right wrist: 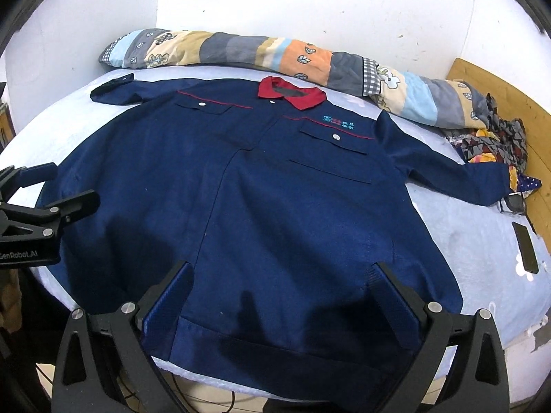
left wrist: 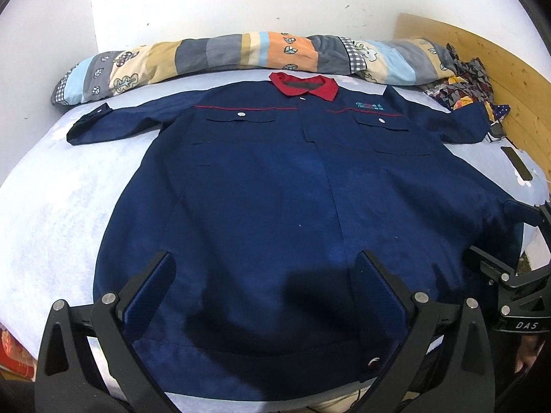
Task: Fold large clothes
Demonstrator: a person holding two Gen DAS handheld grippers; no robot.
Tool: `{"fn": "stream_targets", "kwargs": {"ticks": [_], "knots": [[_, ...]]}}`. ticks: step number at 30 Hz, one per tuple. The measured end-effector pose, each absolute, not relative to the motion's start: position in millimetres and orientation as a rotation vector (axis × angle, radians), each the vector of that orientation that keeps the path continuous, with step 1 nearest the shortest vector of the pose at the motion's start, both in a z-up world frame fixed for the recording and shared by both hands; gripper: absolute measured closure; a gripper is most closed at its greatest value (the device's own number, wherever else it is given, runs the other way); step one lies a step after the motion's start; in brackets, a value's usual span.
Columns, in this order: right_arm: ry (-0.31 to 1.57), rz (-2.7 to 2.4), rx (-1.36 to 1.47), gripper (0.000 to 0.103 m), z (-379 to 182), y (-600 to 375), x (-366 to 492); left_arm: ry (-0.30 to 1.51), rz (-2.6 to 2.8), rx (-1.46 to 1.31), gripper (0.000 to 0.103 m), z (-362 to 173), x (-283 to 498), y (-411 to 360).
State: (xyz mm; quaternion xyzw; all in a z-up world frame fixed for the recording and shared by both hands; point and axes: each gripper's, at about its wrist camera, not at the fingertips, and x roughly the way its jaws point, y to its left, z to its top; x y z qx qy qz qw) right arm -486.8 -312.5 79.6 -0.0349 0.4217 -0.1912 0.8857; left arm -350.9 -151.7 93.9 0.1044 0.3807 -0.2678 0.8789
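**Work jacket spread flat, both grippers poised at the hem**

The navy-blue long-sleeved work jacket with a red collar (left wrist: 261,179) lies face up and flat on the pale-blue bed sheet (left wrist: 51,213), collar toward the wall, sleeves stretched out to both sides. No fold is made yet.

Risks, judged from this layout:
- The hem hangs slightly over the bed's near edge; a pull toward the person could drag the whole garment off.
- The right sleeve cuff lies beside a heap of patterned cloth (right wrist: 496,144) and a dark phone-like slab (right wrist: 525,247); sweeping that sleeve inward may snag or carry them along.
- Pinching only the top layer at the hem would leave the back panel behind and skew the fold.
- The striped patchwork quilt roll (left wrist: 220,58) sits just behind the collar, limiting room for a fold upward.

Pose: the left gripper (left wrist: 265,275) hovers low above the hem, left of centre, jaws spread wide, holding nothing. The right gripper (right wrist: 282,285) hovers likewise toward the right of the hem, jaws spread, empty. The two point forward, side by side, near each other.
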Motion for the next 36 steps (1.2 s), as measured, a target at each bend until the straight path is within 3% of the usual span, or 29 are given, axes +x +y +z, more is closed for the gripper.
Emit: {"fn": "stream_targets", "kwargs": {"ticks": [25,36], "knots": [[0.869,-0.4,-0.08,0.001,80.2,-312.8,-492.2,0.789,-0.572,0.235,0.0,90.5,-355.5,-156.5],[0.803,-0.42,0.149,0.001,103.6,-370.5,-504.1,0.776,-0.614,0.168,0.0,116.8,-338.5,-181.3]]}}
